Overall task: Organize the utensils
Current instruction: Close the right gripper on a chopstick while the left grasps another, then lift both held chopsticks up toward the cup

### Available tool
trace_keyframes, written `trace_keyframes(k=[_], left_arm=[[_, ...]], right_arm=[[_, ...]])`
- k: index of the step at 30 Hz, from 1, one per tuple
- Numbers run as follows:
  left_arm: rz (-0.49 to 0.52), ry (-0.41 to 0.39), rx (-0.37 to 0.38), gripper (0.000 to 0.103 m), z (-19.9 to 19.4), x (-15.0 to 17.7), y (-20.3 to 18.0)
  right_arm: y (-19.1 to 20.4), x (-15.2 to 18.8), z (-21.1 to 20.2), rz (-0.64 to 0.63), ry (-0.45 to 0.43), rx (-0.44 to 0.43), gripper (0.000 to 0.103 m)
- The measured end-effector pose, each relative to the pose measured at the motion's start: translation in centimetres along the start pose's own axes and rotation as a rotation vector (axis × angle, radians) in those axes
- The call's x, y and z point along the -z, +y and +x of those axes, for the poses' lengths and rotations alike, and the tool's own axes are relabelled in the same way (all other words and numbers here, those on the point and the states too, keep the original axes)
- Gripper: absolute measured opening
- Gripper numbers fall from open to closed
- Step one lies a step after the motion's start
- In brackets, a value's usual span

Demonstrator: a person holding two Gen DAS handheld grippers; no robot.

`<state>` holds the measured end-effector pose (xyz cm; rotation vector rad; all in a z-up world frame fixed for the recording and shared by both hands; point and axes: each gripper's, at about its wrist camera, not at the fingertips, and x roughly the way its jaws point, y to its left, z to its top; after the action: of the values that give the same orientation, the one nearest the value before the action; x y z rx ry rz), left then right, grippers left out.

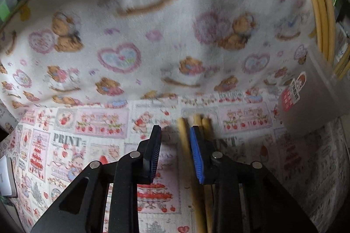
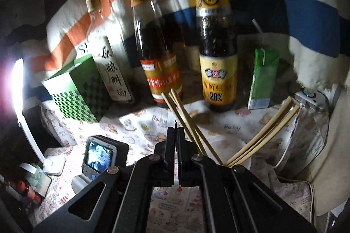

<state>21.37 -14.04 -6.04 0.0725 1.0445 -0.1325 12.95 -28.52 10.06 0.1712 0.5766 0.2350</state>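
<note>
Chopsticks (image 1: 186,145) lay bundled on the patterned table (image 1: 87,145), near the left tool (image 1: 175,152), whose jaws stood partly open, the right pad touching them, nothing clamped. They looked light, stiff and smooth, likely to roll or splay; gripping mid-length across the bundle seemed safest. The right tool (image 2: 176,145) was closed, empty, beside the cup (image 2: 240,145) of chopsticks.
</note>
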Motion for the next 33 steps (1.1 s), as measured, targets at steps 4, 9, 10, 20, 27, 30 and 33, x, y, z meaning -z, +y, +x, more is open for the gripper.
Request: trace_keyframes(k=[4, 9, 10, 20, 27, 30, 33], left_arm=[[-0.001, 0.002, -0.004, 0.019, 0.4, 0.7, -0.7], [-0.034, -0.012, 0.022, 0.006, -1.3, 1.3, -0.2], [-0.021, -0.049, 0.023, 0.006, -2.4, 1.4, -0.2], [-0.01, -0.425, 0.135, 0.006, -17.5, 1.8, -1.8], [0.009, -0.664, 0.155, 0.006, -24.1, 2.7, -2.9], [0.004, -0.762, 0.192, 0.006, -26.9, 1.3, -4.0], [0.026, -0.881, 0.291, 0.006, -28.7, 0.1, -5.8]], right_arm=[[-0.9, -0.6, -1.0, 0.023, -0.025, 0.005, 0.002], [-1.9, -0.8, -2.4, 0.04, -0.064, -0.017, 0.002], [-1.8, -0.8, -2.5, 0.035, -0.068, -0.025, 0.002], [-3.6, -1.3, -5.0, 0.091, -0.203, -0.151, 0.002], [-4.8, -1.6, -7.3, 0.09, -0.293, -0.169, 0.002], [-5.3, -1.6, -7.6, 0.104, -0.309, -0.152, 0.002], [-5.5, -1.6, -7.5, 0.099, -0.322, -0.111, 0.002]])
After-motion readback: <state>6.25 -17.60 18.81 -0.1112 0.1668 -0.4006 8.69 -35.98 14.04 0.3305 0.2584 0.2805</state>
